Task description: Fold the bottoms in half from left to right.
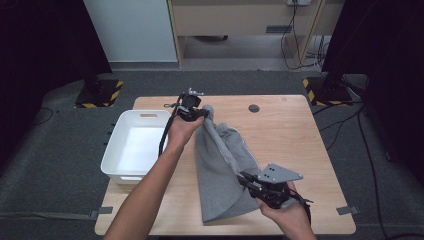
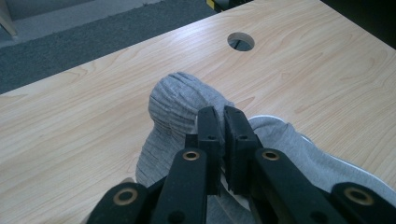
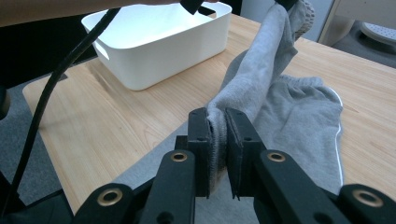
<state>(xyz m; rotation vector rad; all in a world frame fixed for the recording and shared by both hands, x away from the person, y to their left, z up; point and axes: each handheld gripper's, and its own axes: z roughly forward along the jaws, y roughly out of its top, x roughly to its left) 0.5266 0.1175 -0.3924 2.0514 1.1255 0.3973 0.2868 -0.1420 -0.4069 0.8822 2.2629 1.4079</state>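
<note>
No readable text, label, brand or number anywhere.

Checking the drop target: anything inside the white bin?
The white bin looks empty: a bare white floor in the high view. In the right gripper view its near wall hides part of the floor, and the forearm crosses one corner.

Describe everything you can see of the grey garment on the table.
The grey garment looks like soft knitted jersey, with a ribbed cuff at its far end and thin white piping along one edge. It is folded lengthwise and lies partly on the wooden table, beside the white bin. The left tool pinches and lifts the cuff end; the right tool clamps an edge nearer the person, so a strip of cloth hangs raised between them.
</note>
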